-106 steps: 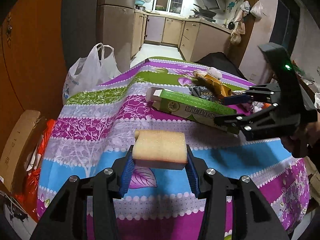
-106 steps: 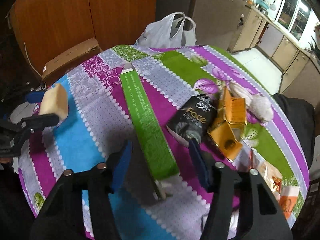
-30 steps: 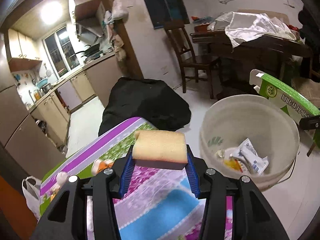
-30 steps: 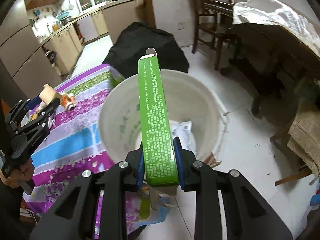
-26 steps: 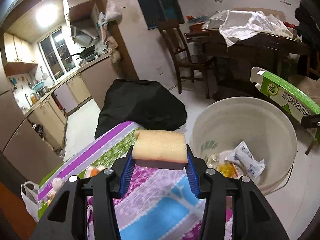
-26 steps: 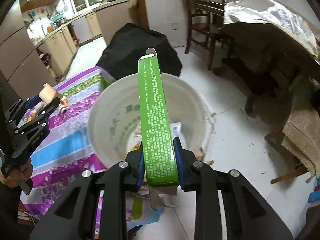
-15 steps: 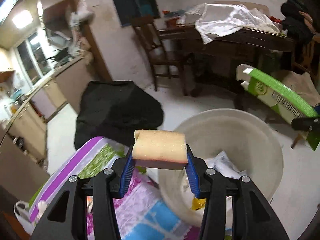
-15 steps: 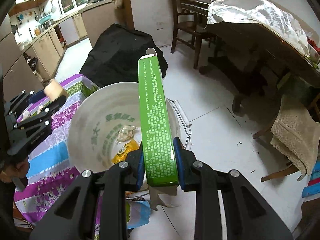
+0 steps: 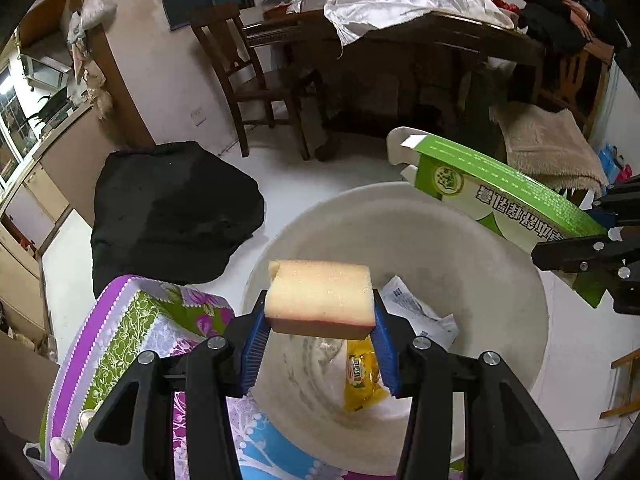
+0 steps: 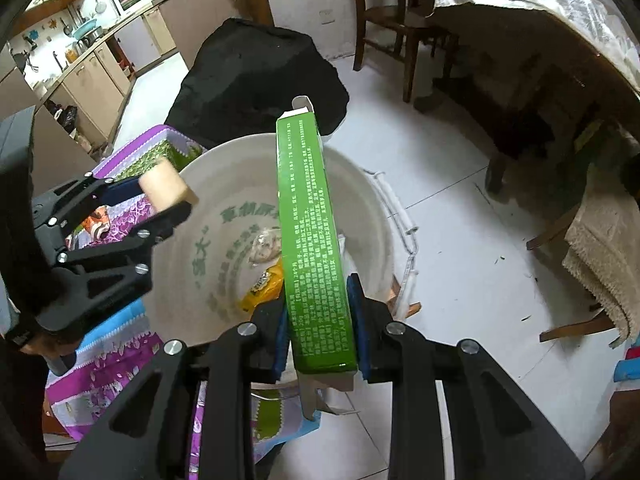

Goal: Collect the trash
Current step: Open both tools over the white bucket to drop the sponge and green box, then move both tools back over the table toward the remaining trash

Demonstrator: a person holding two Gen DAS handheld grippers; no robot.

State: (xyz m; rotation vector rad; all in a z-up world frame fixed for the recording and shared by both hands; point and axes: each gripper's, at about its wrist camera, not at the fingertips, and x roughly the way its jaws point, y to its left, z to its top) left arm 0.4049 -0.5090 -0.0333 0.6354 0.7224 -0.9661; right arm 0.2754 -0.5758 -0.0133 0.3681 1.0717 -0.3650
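Now Over the Bucket: Sponge and Carton Poised for the Drop

Side by side, two handheld grippers hang above a wide, off-white plastic bucket (image 9: 500, 264) that stands on the tiled floor beside a table draped in a purple, green and blue floral cloth (image 9: 132, 320). The left gripper (image 9: 320, 336) clamps a yellow sponge block (image 9: 320, 298) between its blue ribbed pads, the porous foam sitting flat and crosswise so it can fall cleanly once let go. The right gripper (image 10: 320, 320) pinches a long green cardboard carton (image 10: 312, 232) near its lower end, jaws drawn tight on its narrow faces; the box juts out over the bucket mouth, its torn flap open at the far tip. Both loads appear to be held over the opening to be dropped in. Inside, crinkled white wrappers (image 9: 416, 312) and a glossy yellow sachet (image 9: 360, 376) already lie on the smooth, scuffed bottom, green lettering (image 10: 224, 232) printed on the inner wall. A black bundle (image 9: 172, 208) slumps on the floor beyond.
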